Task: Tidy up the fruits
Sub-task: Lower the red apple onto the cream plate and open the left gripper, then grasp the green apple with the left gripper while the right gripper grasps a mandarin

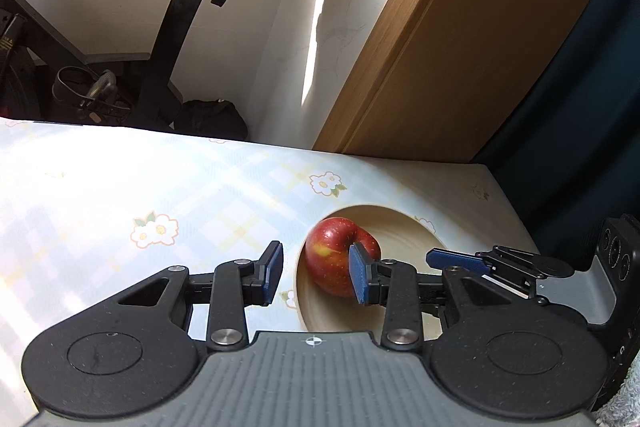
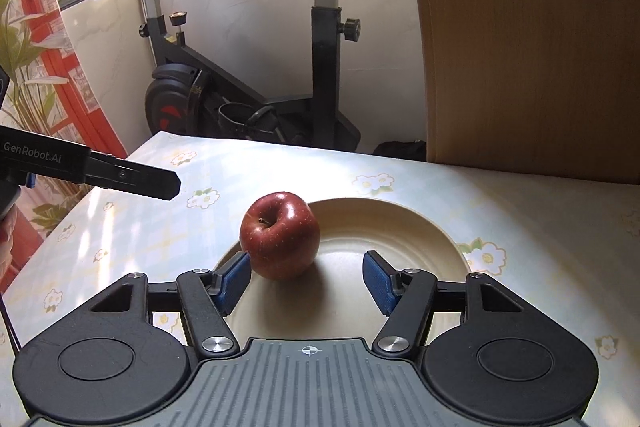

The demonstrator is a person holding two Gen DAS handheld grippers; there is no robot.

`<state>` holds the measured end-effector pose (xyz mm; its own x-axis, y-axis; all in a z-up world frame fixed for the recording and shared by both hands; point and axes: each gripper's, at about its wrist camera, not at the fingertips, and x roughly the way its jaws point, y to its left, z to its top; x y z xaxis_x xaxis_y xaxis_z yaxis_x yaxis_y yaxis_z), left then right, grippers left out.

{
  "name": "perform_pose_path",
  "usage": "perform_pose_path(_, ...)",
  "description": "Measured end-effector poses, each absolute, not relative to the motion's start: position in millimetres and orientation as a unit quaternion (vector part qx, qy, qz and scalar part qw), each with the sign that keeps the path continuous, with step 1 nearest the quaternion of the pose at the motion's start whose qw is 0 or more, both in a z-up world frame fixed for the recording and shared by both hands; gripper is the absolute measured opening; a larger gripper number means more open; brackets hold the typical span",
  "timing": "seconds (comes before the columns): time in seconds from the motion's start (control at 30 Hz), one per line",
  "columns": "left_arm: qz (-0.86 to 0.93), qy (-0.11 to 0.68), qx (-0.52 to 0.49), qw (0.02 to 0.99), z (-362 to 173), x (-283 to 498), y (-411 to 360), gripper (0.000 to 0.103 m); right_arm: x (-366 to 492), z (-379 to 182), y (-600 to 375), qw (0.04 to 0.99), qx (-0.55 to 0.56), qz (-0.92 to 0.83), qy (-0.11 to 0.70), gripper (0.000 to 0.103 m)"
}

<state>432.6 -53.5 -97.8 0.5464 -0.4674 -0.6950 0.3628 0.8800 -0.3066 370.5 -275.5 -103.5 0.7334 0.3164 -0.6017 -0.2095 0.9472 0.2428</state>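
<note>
A red apple [image 2: 280,235] sits upright on the left part of a cream plate [image 2: 400,251] on the flowered tablecloth. My right gripper [image 2: 307,282] is open just in front of the apple, which lies a little past its left pad and touches neither pad. In the left wrist view the apple [image 1: 334,253] lies at the plate's [image 1: 400,231] left rim. My left gripper [image 1: 316,273] is open and empty over that rim, its right pad in front of the apple. The right gripper's blue finger [image 1: 456,261] shows over the plate; the left gripper [image 2: 136,179] shows at the left.
The table [image 2: 540,219] carries a pale checked cloth with flowers. An exercise bike [image 2: 256,83] stands behind its far edge. A wooden panel [image 2: 520,47] stands at the back right. A dark blue surface [image 1: 580,87] borders the table's right side.
</note>
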Motion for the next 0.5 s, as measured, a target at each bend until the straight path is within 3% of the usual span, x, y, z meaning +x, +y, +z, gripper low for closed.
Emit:
perform_pose_path(0.23, -0.171, 0.385, -0.038, 0.906, -86.1, 381.4, -18.1, 0.04, 324.4, -109.2, -279.5, 0.935, 0.075, 0.098, 0.333, 0.048)
perform_pose_path(0.5, -0.121, 0.349, -0.038, 0.929, -78.4, 337.9, 2.6, 0.04, 282.3, -121.9, -278.8, 0.931, 0.111, 0.07, 0.341, 0.043)
